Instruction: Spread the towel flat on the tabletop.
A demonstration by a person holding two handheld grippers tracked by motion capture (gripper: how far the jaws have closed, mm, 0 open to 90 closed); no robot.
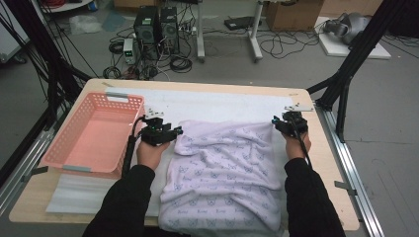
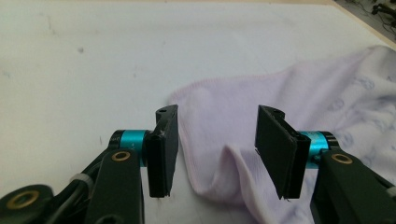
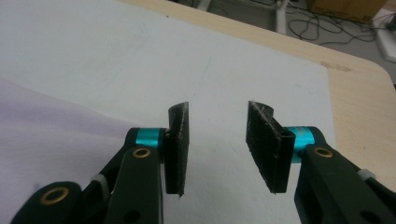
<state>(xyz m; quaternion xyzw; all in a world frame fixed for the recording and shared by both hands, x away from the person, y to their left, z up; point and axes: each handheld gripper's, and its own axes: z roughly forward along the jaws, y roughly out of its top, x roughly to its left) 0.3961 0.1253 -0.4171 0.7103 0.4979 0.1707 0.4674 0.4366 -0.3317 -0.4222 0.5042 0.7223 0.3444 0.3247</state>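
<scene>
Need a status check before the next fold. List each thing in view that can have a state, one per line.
Towel: spread flat, wrinkled, near edge hanging off the table.
Basket: upright, empty.
Left gripper: open, towel corner lying between its jaws, unpinched.
Right gripper: open, nothing between its jaws, beside the towel's edge.

Left gripper (image 1: 174, 131): sitting left of frame centre, jaws standing apart, pads pressing nothing. Right gripper (image 1: 277, 123): sitting right of centre, jaws likewise parted and gripping nothing. Both forearms in dark sleeves, entering from the bottom edge, reaching upward in frame.
</scene>
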